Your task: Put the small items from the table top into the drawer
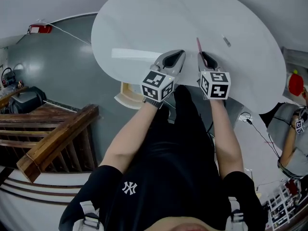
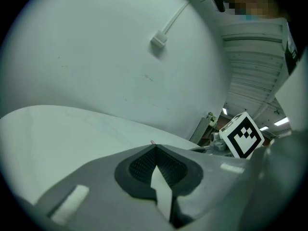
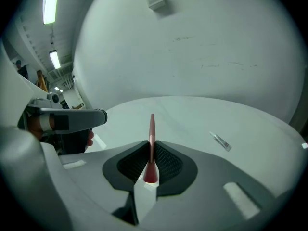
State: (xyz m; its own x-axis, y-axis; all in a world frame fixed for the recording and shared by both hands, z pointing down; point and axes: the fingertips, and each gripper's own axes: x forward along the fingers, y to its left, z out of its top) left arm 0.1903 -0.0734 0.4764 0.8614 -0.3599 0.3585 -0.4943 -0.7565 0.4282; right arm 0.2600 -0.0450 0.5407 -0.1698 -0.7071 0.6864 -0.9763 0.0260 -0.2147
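My right gripper is shut on a thin dark-red pen-like stick over the near part of the round white table. In the right gripper view the stick pokes forward from between the closed jaws of the right gripper. A small clear tube lies on the table beyond it to the right, also in the right gripper view. My left gripper is beside the right one, shut with nothing seen in it. A light wooden drawer sticks out below the table's near edge.
A wooden stair railing runs at the lower left. A person in grey sits at the right, with a cable on the floor. The right gripper's marker cube shows in the left gripper view.
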